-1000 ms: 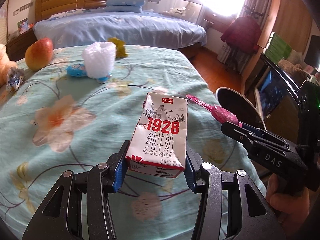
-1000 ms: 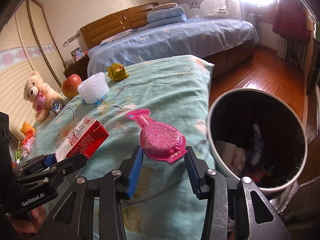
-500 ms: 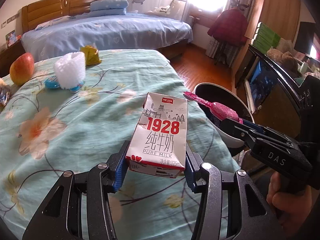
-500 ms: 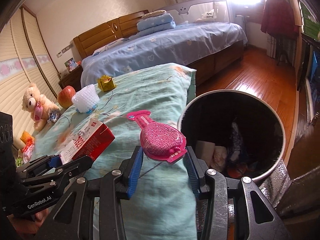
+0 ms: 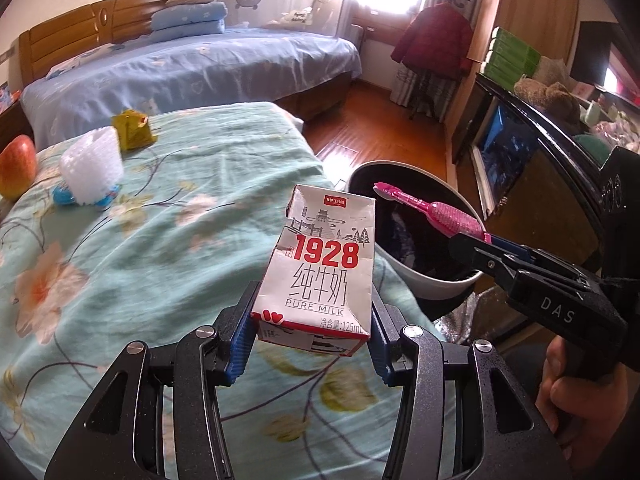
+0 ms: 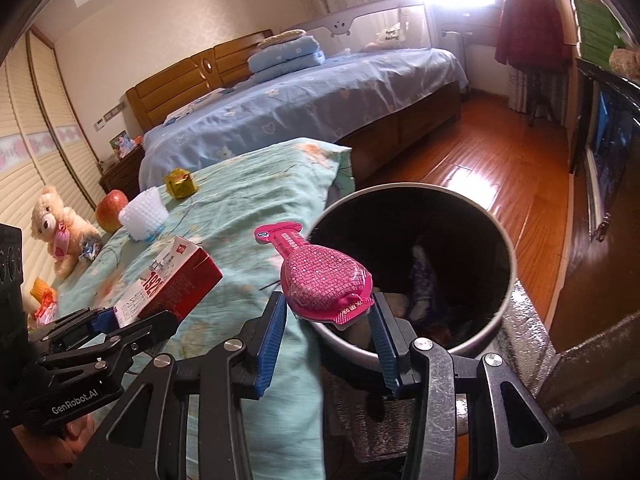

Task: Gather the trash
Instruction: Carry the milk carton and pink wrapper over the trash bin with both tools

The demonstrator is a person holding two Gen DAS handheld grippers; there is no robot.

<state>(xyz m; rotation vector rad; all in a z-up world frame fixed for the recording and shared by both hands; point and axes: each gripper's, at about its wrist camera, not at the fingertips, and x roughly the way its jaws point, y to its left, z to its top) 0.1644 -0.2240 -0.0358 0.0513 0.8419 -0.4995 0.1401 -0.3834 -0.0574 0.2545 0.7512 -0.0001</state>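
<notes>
We clamp the left gripper's (image 5: 310,334) fingers on the milk carton (image 5: 324,264) over the bed's (image 5: 160,240) edge; the right gripper's (image 6: 330,334) fingers pinch the pink sachet (image 6: 320,274) above the trash bin's (image 6: 506,240) rim.

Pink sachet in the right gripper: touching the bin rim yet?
Cannot tell. In the right wrist view the pink foil sachet overlaps the round dark trash bin rim; the left wrist view shows it above the opening, gap unclear.

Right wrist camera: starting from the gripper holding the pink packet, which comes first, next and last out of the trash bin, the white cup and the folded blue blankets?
1. Trash bin, just ahead of the right gripper, to its right.
2. White cup, farther off on the green bedspread, left.
3. Folded blue blankets, on the far blue bed at the back.
</notes>
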